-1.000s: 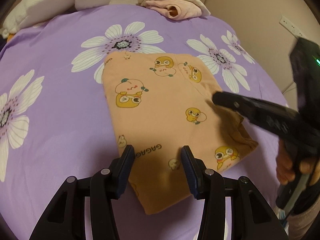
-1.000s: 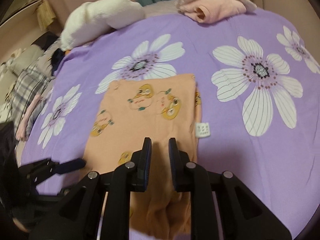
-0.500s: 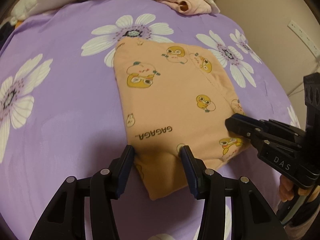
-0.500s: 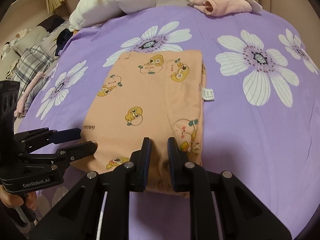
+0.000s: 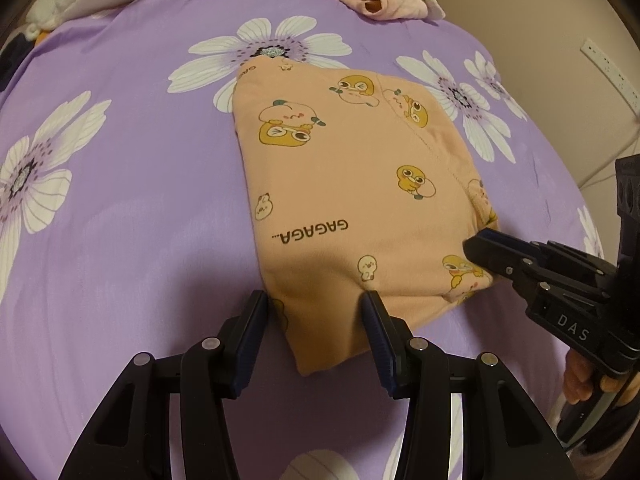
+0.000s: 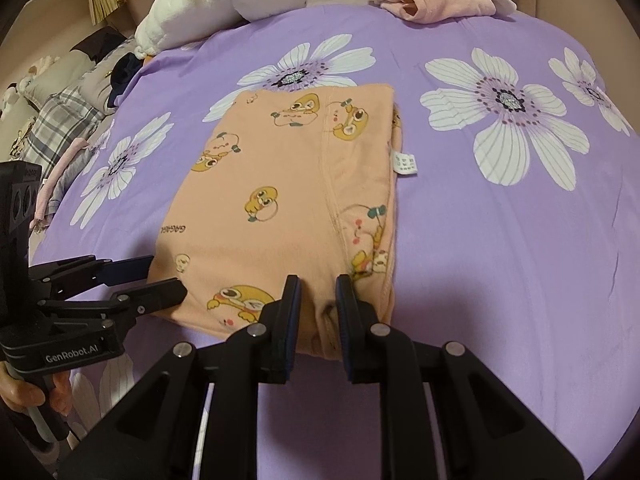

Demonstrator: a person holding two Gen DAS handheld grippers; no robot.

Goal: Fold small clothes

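So the orange cartoon-print garment (image 5: 352, 200) is lying folded into a flat rectangle pretty much in the middle of the purple flower-print bedsheet (image 5: 120, 208), with little yellow duck-ish characters and a "GAGAGA" print on the top layer. From the right wrist view you can see a small white care label (image 6: 405, 163) sticking out of its right edge onto the sheet. Left gripper (image 5: 316, 312) is at the near edge of the garment with its jaws standing apart, the near edge and corner of the fabric sitting in the gap, but the pads aren't pinching anything as far as I can see. Right gripper (image 6: 318, 298) is down at the near right part of the same edge, jaws much narrower and opening a bit right now, with a bit of the hem area between them; can't really tell if the pads are actually touching the cloth. Each gripper also shows up in the other one's camera, coming in low from the side. At the far end of the bed there's a folded pink garment (image 6: 436, 2) and a white fluffy blanket (image 6: 216, 4), well apart from the orange one.
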